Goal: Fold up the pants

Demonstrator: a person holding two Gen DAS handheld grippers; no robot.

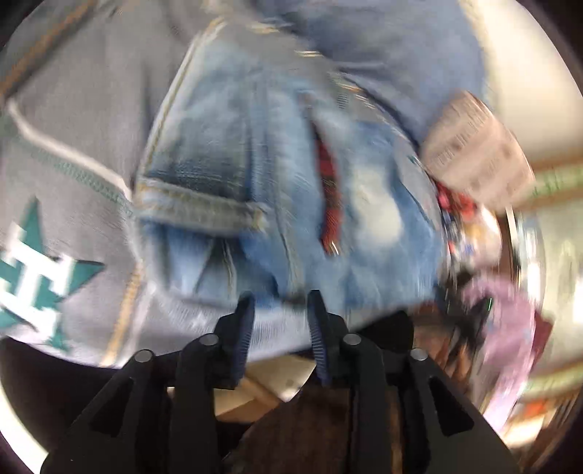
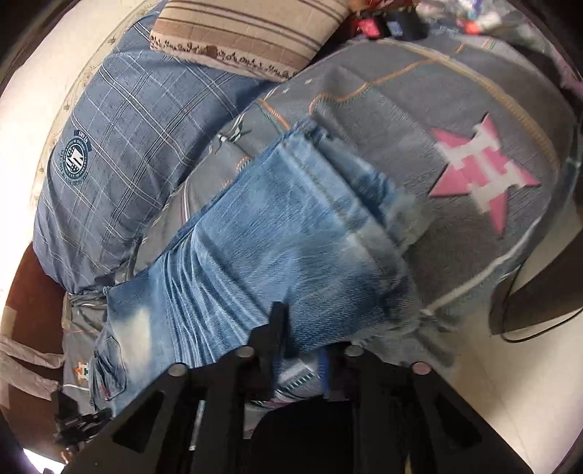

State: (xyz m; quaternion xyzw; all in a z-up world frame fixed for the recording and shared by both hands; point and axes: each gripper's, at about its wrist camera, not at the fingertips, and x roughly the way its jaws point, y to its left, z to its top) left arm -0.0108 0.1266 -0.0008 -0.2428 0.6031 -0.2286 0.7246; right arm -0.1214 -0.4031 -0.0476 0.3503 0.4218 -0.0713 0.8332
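Observation:
Light blue washed jeans (image 1: pixel 255 175) lie folded on a grey bedspread (image 1: pixel 83 120) with star emblems. In the left wrist view, which is blurred, a hem cuff and a red-lined pocket slit show. My left gripper (image 1: pixel 280 310) is open, its fingertips at the near edge of the jeans with nothing between them. In the right wrist view the jeans (image 2: pixel 273 248) run diagonally across the bed. My right gripper (image 2: pixel 302 339) has its jaws around the jeans' near edge; denim covers the right finger, so the grip is unclear.
A blue plaid pillow (image 2: pixel 120 146) and a brown striped pillow (image 2: pixel 255 29) lie at the bed's far side. A pink star emblem (image 2: pixel 481 175) marks the bedspread (image 2: pixel 400 91). Pale floor (image 2: pixel 528 346) and a dark object sit to the right. Cluttered items (image 1: pixel 492 310) lie beside the bed.

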